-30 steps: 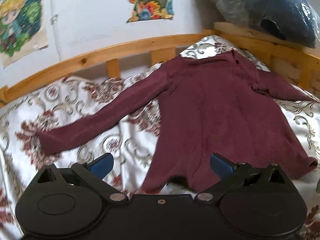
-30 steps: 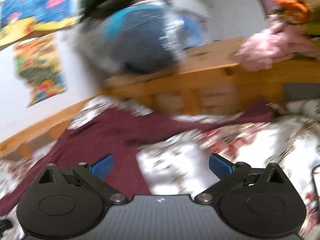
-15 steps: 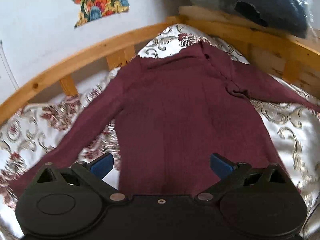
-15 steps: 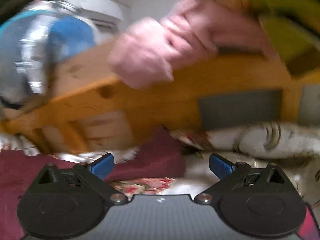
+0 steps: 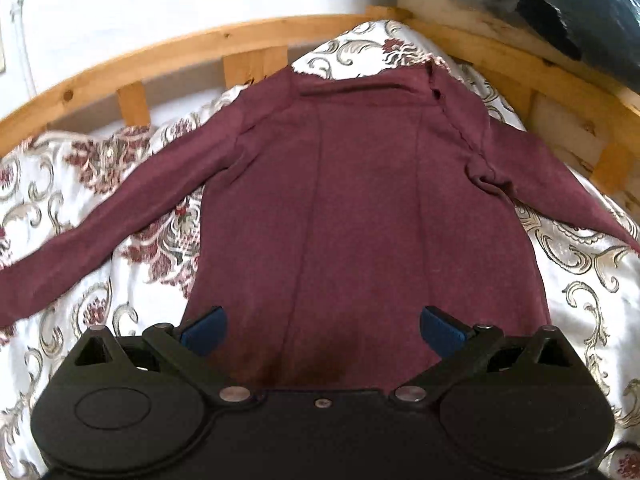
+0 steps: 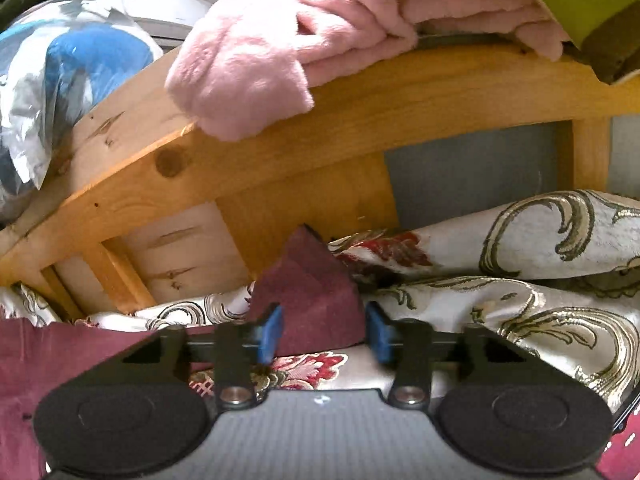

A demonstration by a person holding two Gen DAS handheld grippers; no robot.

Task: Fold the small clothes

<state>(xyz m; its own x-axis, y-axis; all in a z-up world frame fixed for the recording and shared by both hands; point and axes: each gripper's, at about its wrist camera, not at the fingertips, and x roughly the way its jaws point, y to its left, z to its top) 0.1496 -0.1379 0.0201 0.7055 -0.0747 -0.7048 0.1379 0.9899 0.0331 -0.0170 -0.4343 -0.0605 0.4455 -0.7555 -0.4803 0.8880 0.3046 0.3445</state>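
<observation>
A maroon long-sleeved top (image 5: 360, 200) lies flat on the patterned bed cover (image 5: 580, 280), collar at the far end and both sleeves spread out. My left gripper (image 5: 323, 330) hovers open over the near hem, with the blue pads wide apart above the cloth. In the right wrist view, the end of the top's right sleeve (image 6: 312, 300) stands up in a peak between my right gripper's (image 6: 324, 334) blue pads. Those jaws are closing around the cuff, and a thin gap still shows at the right pad.
A wooden bed rail (image 5: 160, 48) runs round the far side and stands close behind the sleeve (image 6: 360, 120). A pink fluffy garment (image 6: 260, 60) drapes over the rail. A plastic-wrapped blue bundle (image 6: 60, 80) sits on the rail at the corner. Posters hang on the white wall.
The left gripper slid sideways from the left sleeve side to the middle of the hem. The right gripper swung right and down to the sleeve end, and its jaws went from wide to narrow.
</observation>
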